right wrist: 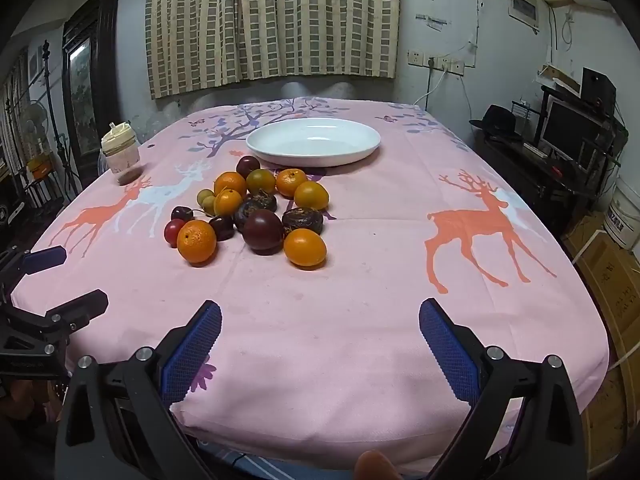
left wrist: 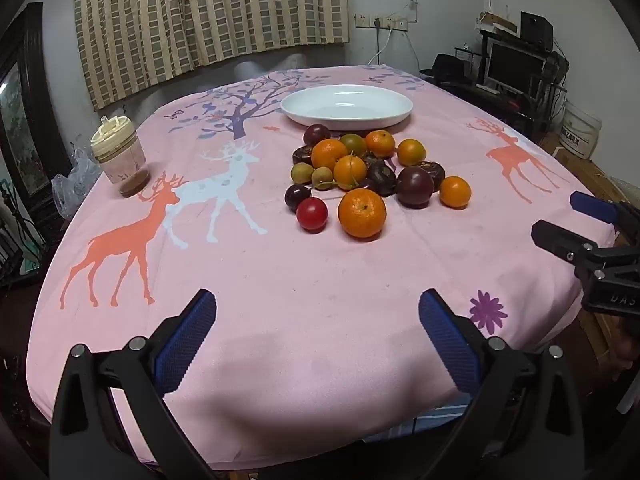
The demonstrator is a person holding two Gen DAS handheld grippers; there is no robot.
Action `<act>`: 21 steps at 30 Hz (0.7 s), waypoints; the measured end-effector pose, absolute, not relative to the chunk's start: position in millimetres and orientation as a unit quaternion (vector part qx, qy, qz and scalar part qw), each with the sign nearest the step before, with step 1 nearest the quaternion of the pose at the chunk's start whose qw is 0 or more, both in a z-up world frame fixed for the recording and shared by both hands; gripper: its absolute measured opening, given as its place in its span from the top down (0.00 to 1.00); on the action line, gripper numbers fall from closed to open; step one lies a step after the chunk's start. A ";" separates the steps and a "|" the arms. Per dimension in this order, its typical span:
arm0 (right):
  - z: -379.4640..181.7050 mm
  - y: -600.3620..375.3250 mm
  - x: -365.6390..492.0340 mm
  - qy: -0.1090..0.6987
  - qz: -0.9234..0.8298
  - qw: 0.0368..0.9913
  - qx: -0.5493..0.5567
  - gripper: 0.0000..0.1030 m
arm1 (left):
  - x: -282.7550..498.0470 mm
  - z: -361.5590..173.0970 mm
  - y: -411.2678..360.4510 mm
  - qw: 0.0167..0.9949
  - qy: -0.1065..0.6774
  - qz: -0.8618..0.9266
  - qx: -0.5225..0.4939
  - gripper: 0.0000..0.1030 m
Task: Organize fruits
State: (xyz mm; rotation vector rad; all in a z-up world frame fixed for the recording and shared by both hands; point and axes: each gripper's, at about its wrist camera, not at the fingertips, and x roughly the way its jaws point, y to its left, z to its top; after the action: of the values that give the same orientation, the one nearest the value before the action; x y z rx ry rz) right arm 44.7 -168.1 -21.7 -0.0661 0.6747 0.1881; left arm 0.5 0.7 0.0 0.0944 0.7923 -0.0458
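Both claws — left gripper (left wrist: 318, 334) and right gripper (right wrist: 320, 340) — are gaping fully, holding nothing; the round, glossy orange tangerine (left wrist: 362, 213) is looking firm yet rollable — grip across its middle.

Lettering scarce and mostly unreadable around the fruit table

Raised letters reading "DAS" show on the black body of the right gripper (left wrist: 580, 222) at the left wrist view's right edge, cut off there. Print on the white bucket (left wrist: 580, 130) and on the cardboard boxes (right wrist: 608, 280) beside the table is too small to read.
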 end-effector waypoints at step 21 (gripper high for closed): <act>-21.3 -165.1 43.2 0.334 0.092 0.937 -0.034 0.04 | -1.3 -5.5 1.3 0.920 0.389 -0.019 0.045 0.04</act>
State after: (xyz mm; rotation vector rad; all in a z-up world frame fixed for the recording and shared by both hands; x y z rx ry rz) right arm 43.2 -165.1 -21.3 -0.0696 0.6827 0.1872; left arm -1.3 1.3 -5.5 0.0923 0.8003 -0.0391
